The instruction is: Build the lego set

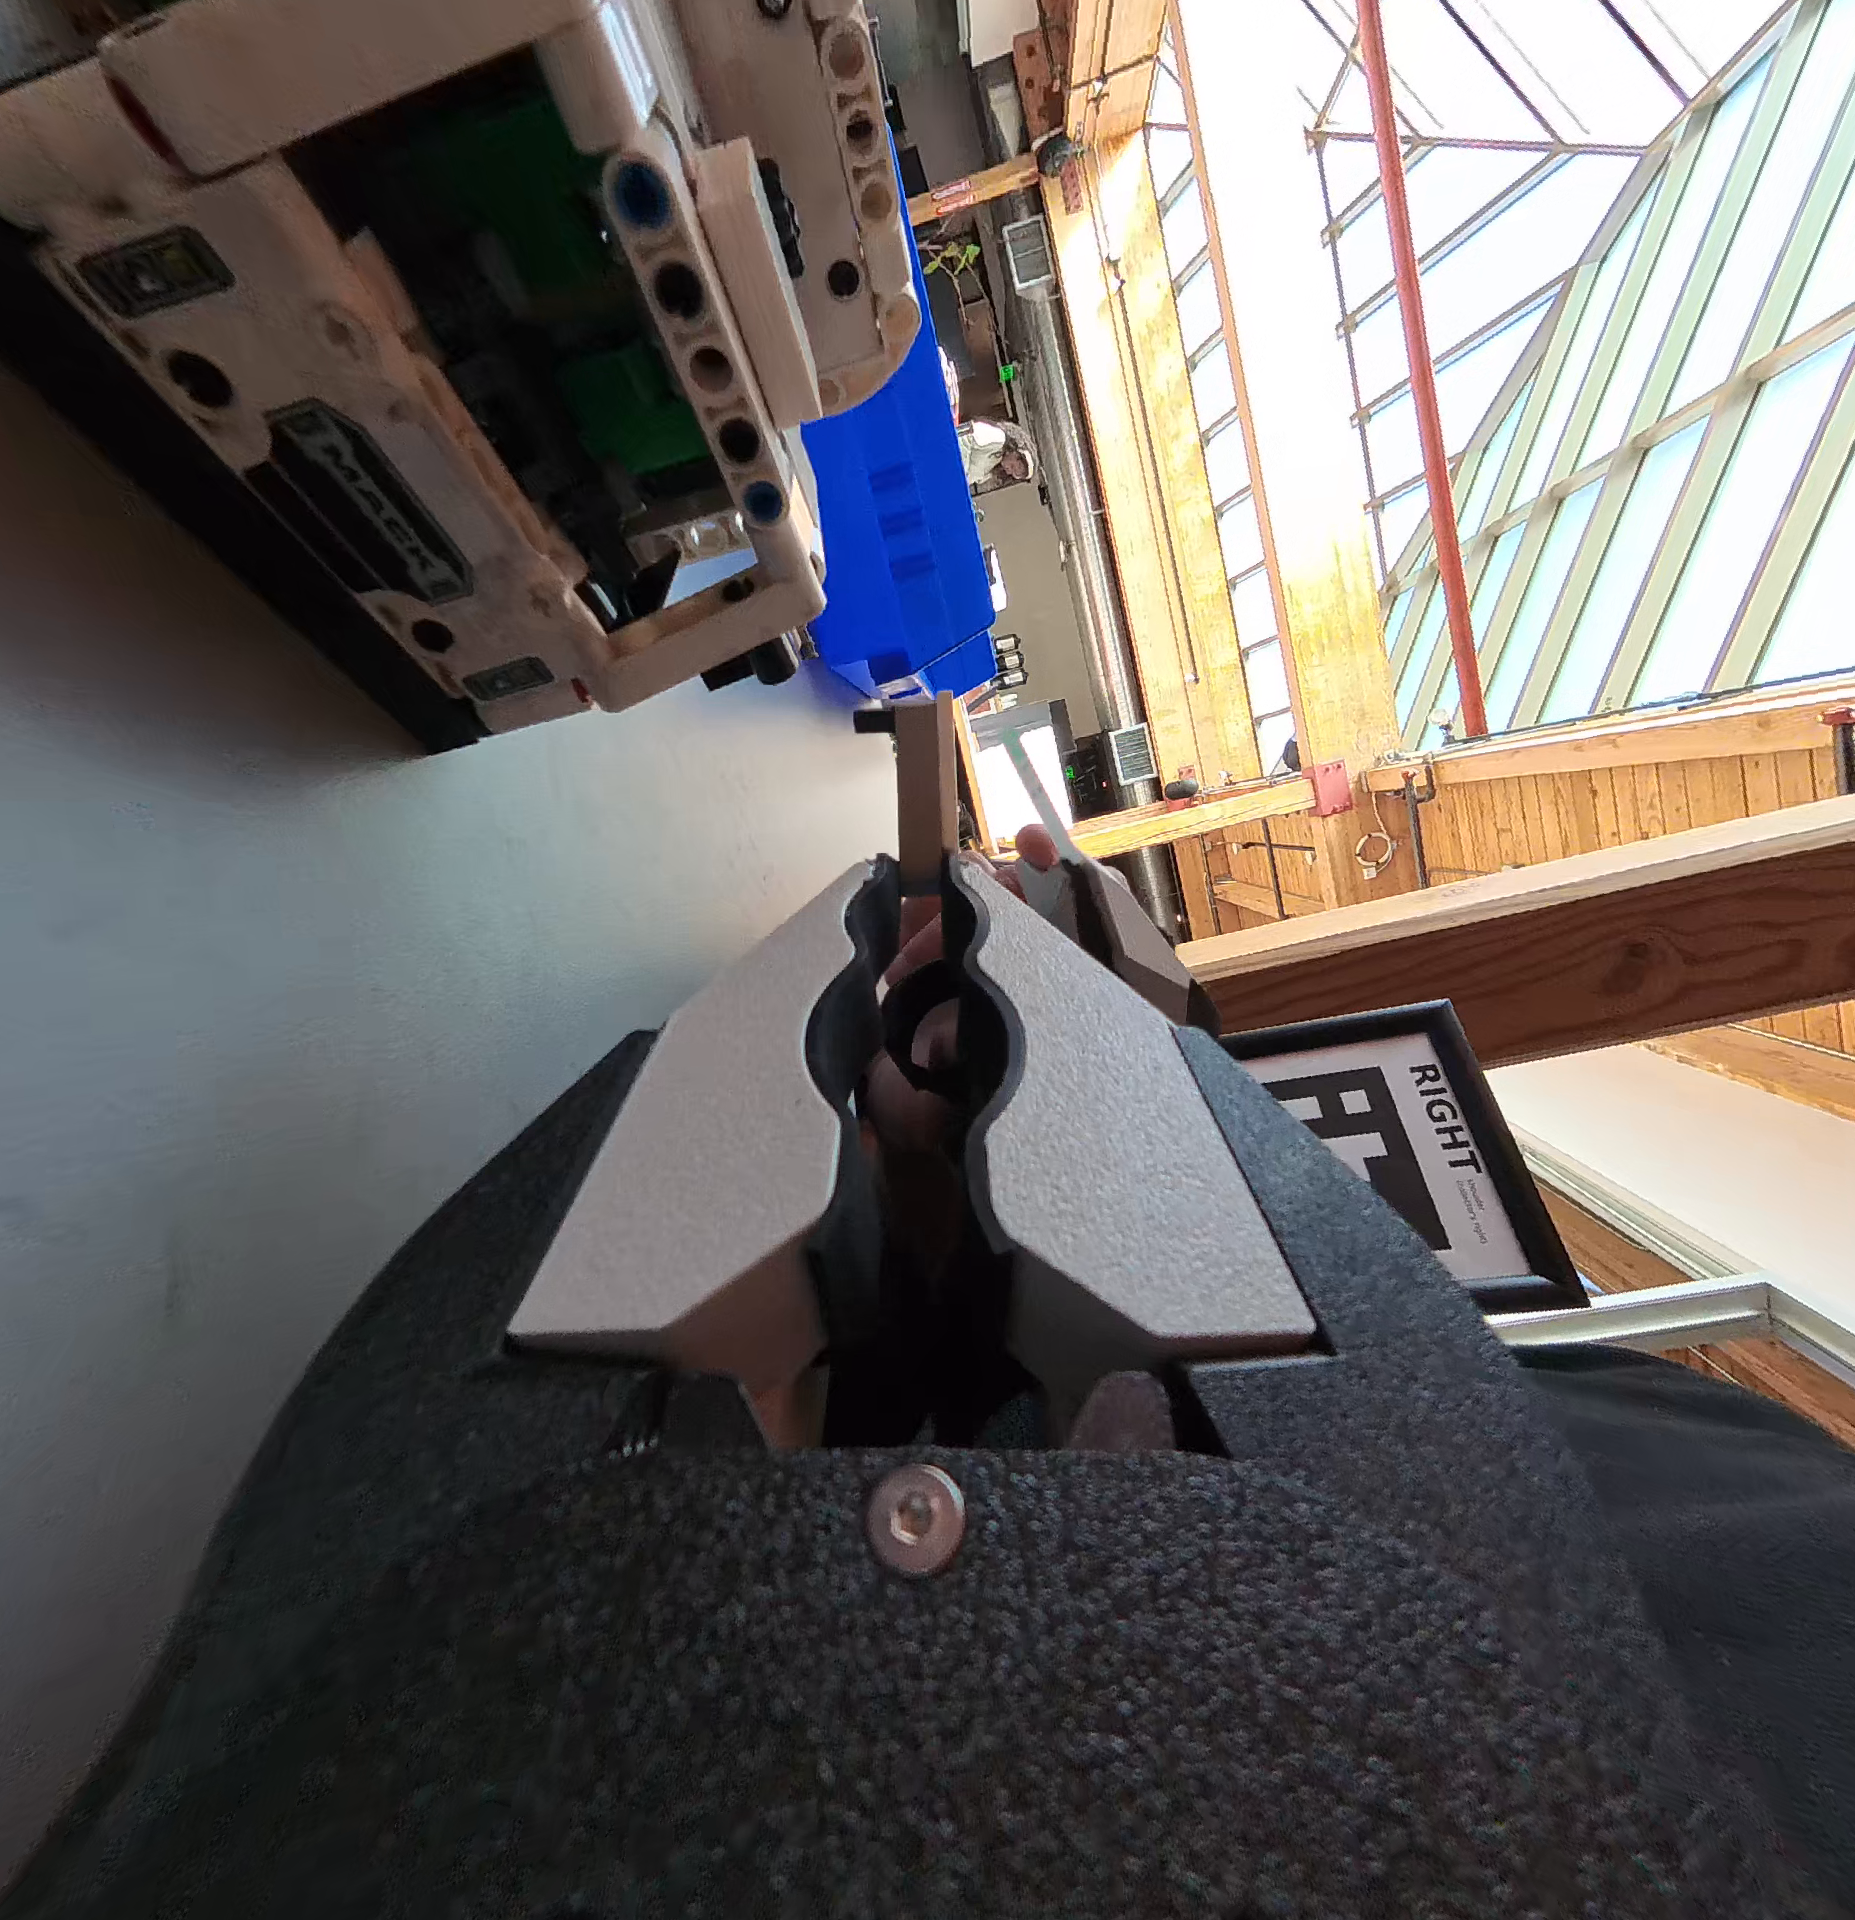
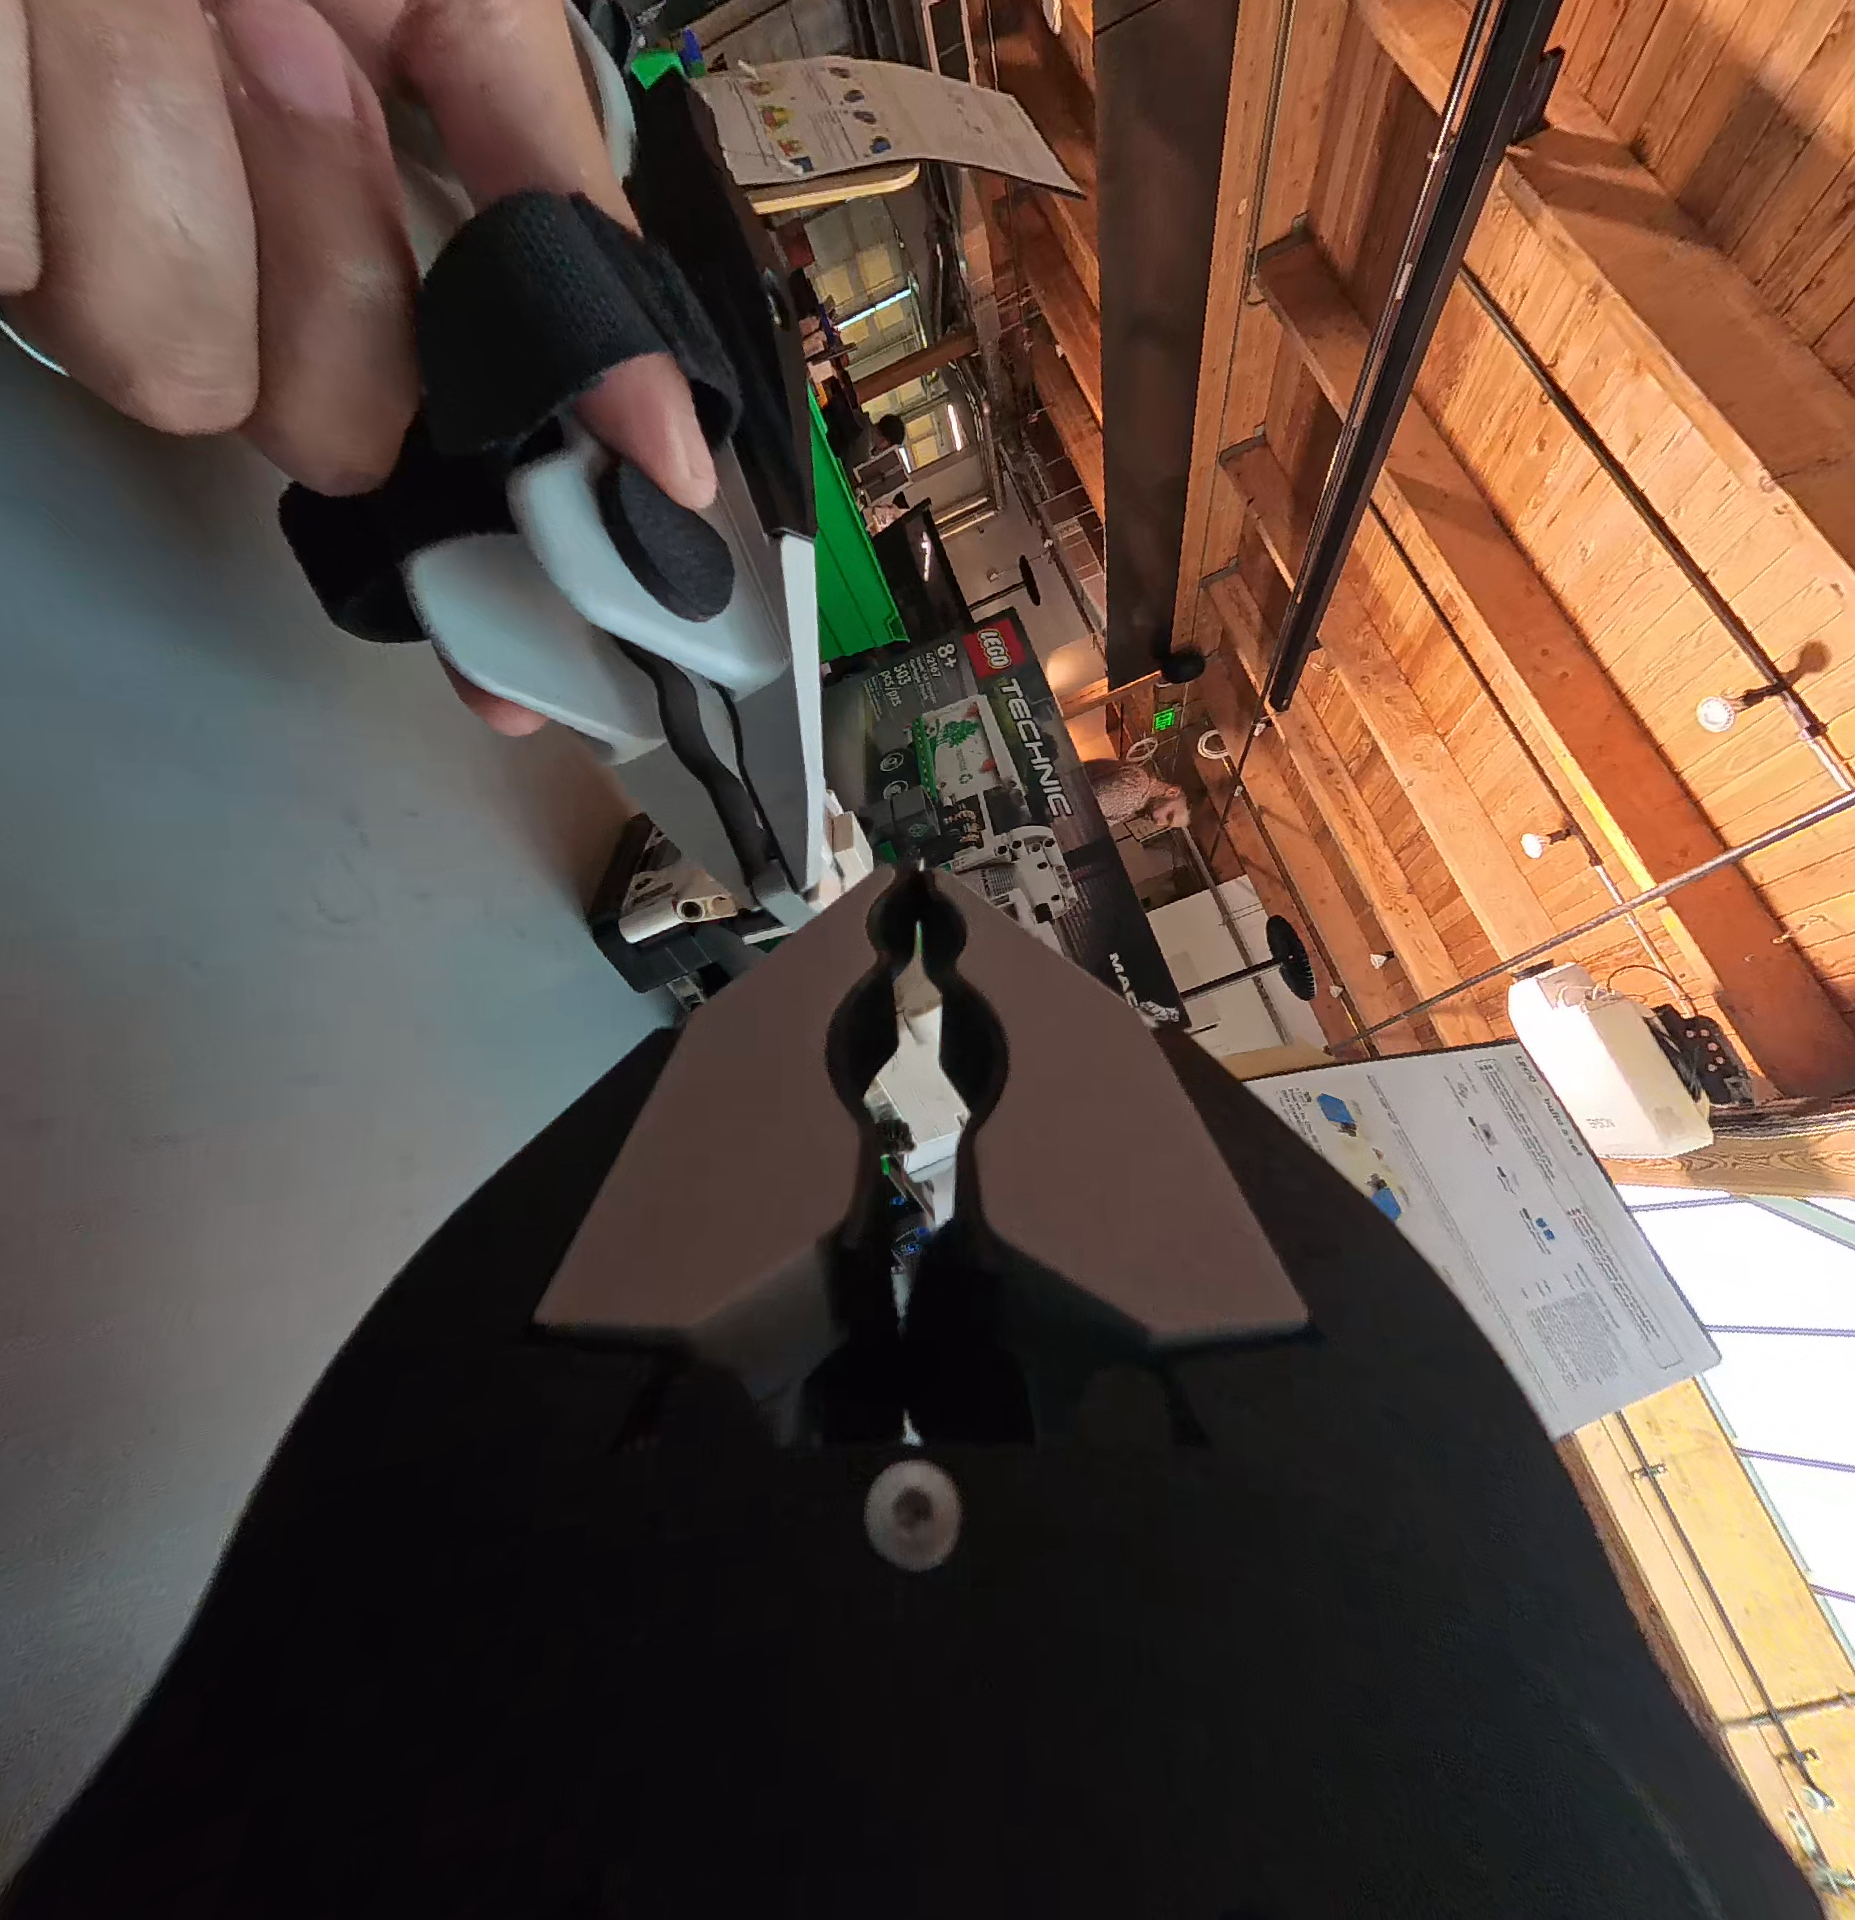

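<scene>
Left gripper (image 1: 925, 883): jaws closed on a flat tan piece (image 1: 925, 790) that sticks out past the tips. A small black bit (image 1: 873, 719) sits at its far end; can't tell if it's a pin on the piece or something behind it. Grip is at the piece's near end only, so most of it is cantilevered.

Right gripper (image 2: 918, 883): jaws nearly together at the tips. Something pale (image 2: 918, 1003) shows in the gap, but I can't tell if it's pinched or just background. In the right wrist view the left gripper (image 2: 772, 883) sits just beside the right tips, with the person's hand (image 2: 279, 260) strapped to it.

Model (image 1: 403, 343): white truck body, green inside, on the table (image 1: 175, 1039), up and left of the held piece, apart from it. Beam (image 1: 710, 353) with a row of holes faces the camera, blue pins in 2 of them. Blue bin (image 1: 902, 520) behind it. Set box (image 2: 1006, 790) stands further back.

Judgement: step is mating the tan piece to the model.
- Line the piece up with the target holes before pushing; long overhang means it'll pivot in the jaws.
- Use the right gripper to brace the model, or it slides on the table.
- Push along the piece's axis, not sideways.
- Views are tilted and blurred; check seating before letting go.
</scene>
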Motion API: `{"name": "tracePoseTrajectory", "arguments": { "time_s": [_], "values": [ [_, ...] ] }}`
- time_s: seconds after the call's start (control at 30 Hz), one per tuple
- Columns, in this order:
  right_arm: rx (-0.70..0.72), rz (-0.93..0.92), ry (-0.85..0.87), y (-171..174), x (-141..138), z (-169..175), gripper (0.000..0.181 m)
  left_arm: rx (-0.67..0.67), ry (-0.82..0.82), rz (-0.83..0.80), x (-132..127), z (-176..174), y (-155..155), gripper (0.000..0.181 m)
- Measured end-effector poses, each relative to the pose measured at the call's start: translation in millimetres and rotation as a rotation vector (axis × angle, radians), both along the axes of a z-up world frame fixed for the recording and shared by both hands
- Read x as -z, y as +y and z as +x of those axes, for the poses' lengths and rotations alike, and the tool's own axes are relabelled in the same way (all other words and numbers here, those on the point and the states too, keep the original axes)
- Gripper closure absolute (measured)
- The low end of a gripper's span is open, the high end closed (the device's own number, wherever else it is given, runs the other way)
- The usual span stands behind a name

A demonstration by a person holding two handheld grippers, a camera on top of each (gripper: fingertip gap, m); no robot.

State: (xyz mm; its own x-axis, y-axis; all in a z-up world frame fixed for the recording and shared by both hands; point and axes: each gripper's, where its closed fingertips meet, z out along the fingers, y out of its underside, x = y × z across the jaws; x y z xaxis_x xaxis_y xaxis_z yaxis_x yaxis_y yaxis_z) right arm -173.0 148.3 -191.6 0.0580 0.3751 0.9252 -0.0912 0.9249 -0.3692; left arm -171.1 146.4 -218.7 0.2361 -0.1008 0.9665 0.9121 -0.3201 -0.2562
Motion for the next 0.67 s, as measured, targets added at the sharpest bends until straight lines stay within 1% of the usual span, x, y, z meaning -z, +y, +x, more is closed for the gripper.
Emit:
{"name": "tracePoseTrajectory", "arguments": {
  "time_s": [0.17, 0.33, 0.67],
  "values": [
    [0.012, -0.009, -0.02, 4.0, 3.9, -2.6, 0.181, -0.002, 0.03, -0.01, 2.1, 0.3, -0.3, 0.175],
    [0.013, 0.002, -0.053, 3.9, 11.3, -6.0, 0.181, 0.002, 0.031, -0.018, 3.8, 0.9, -0.2, 0.175],
    [0.01, 0.01, -0.073, 3.7, 16.8, -8.4, 0.181, -0.015, 0.038, -0.033, 8.1, -2.8, -0.6, 0.175]
  ]
}}
